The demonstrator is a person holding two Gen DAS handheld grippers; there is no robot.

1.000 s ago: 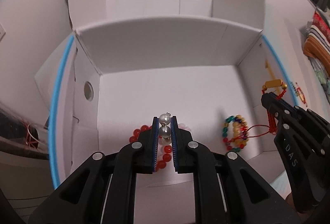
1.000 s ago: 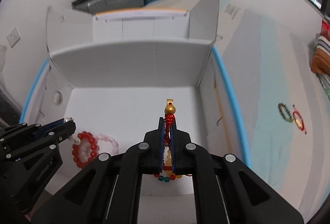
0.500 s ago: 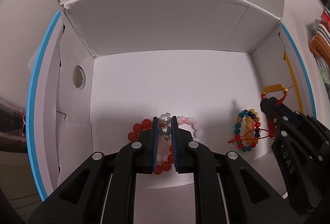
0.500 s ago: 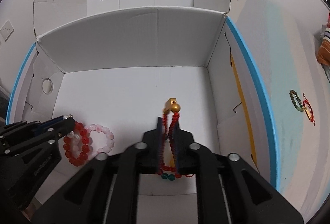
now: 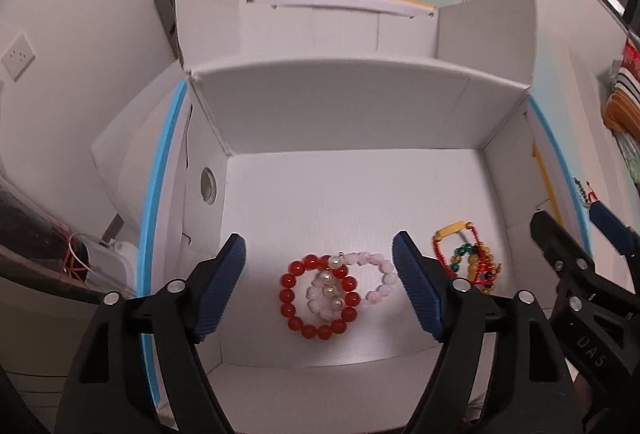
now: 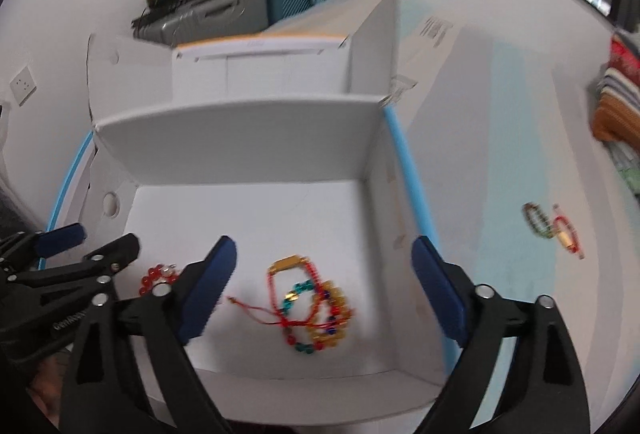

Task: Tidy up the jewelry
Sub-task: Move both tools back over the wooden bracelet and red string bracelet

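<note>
An open white box [image 5: 340,122] [image 6: 240,138] holds jewelry on its floor. A red bead bracelet [image 5: 318,296] lies with a pearl strand [image 5: 330,284] and a pink bead bracelet [image 5: 374,276] on it. To the right lies a red cord bracelet with a gold bar [image 5: 454,230] [image 6: 290,264] over multicolored bead bracelets [image 5: 478,268] [image 6: 326,318]. My left gripper [image 5: 320,278] is open and empty above the red and pearl pile. My right gripper [image 6: 324,286] is open and empty above the cord and bead pile.
Two more bracelets, one green [image 6: 536,220] and one red cord [image 6: 566,232], lie on the pale surface right of the box. A second white box [image 5: 340,22] stands behind. Suitcases [image 6: 224,10] sit far back. A clear container [image 5: 44,254] is at the left.
Both grippers opened and let go: the pearl strand dropped onto the red and pink bracelets, the red cord bracelet onto the multicolored beads. Both grippers pulled back and up.
</note>
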